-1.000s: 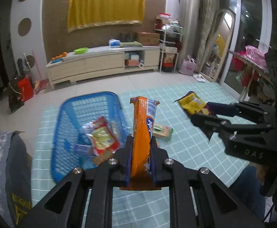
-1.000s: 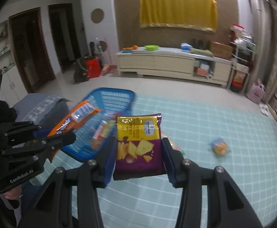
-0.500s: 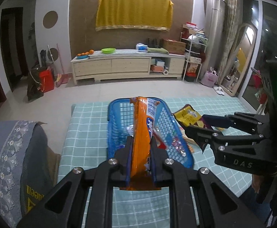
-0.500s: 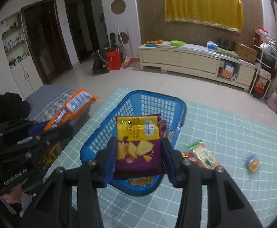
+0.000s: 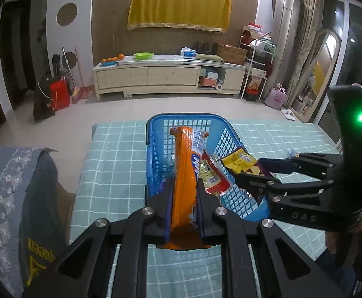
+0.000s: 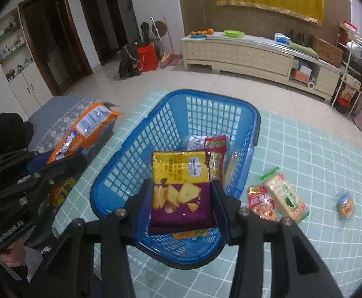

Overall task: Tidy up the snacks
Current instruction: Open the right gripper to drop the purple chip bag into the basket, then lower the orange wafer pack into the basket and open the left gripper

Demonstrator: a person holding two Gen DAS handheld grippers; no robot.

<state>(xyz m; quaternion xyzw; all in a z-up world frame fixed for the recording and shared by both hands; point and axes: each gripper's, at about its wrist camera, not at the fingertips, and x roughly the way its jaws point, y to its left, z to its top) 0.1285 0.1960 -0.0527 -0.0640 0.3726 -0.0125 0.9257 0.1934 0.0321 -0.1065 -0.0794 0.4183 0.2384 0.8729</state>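
Two tools now hang over the blue basket (image 6: 141, 144), having swung in from beside it. Left tool (image 5: 184, 196) clamps an orange packet (image 5: 184, 164); right tool (image 6: 182, 198) is opening around its chip bag (image 6: 181, 188), ready to drop it in.

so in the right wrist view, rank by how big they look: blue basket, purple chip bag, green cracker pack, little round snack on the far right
1. blue basket
2. purple chip bag, though it sits close to the camera, which inflates it
3. green cracker pack
4. little round snack
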